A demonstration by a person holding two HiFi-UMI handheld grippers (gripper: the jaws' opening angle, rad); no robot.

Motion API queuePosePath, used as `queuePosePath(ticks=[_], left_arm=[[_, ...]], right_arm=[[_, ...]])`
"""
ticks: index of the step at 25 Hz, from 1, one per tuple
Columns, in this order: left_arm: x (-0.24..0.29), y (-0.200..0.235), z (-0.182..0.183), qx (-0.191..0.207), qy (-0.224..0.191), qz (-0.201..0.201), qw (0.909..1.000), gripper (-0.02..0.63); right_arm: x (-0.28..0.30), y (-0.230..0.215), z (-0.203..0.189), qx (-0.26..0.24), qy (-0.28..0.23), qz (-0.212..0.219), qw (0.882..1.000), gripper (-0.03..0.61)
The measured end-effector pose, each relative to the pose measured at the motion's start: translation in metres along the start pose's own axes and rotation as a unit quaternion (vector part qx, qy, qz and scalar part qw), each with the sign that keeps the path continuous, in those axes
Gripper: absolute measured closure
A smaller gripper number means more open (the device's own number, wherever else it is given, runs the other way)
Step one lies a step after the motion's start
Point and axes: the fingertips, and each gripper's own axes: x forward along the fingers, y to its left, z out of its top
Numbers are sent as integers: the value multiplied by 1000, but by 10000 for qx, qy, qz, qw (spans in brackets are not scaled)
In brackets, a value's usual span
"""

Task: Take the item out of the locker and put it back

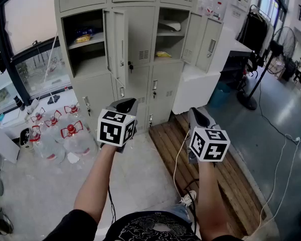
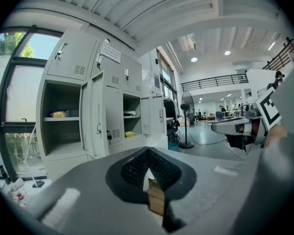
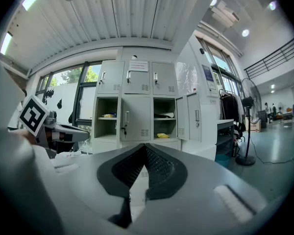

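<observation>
The grey locker bank stands ahead with two compartments open. The left one holds a yellow packet on its shelf. The right one has a white item on the upper shelf and a yellow item below. My left gripper and right gripper are held side by side well short of the lockers, both shut and holding nothing. In the left gripper view the jaws meet in front of the lockers. In the right gripper view the jaws also meet, with the yellow item far beyond.
Several large water bottles stand on the floor at the left. A wooden slat platform lies to the right with a white cable across it. Right of the lockers are a white counter and a standing fan.
</observation>
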Motion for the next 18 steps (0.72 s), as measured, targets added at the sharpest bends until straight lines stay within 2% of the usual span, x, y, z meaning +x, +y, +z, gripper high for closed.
queuePosePath(ticks=[13, 18], left_arm=[[-16, 7, -9, -30, -22, -227, 9997, 614], [-21, 7, -11, -45, -23, -337, 9994, 614]], right_arm=[[-8, 23, -1, -47, -41, -243, 9997, 554], [-13, 34, -4, -73, 6, -273, 9996, 519]])
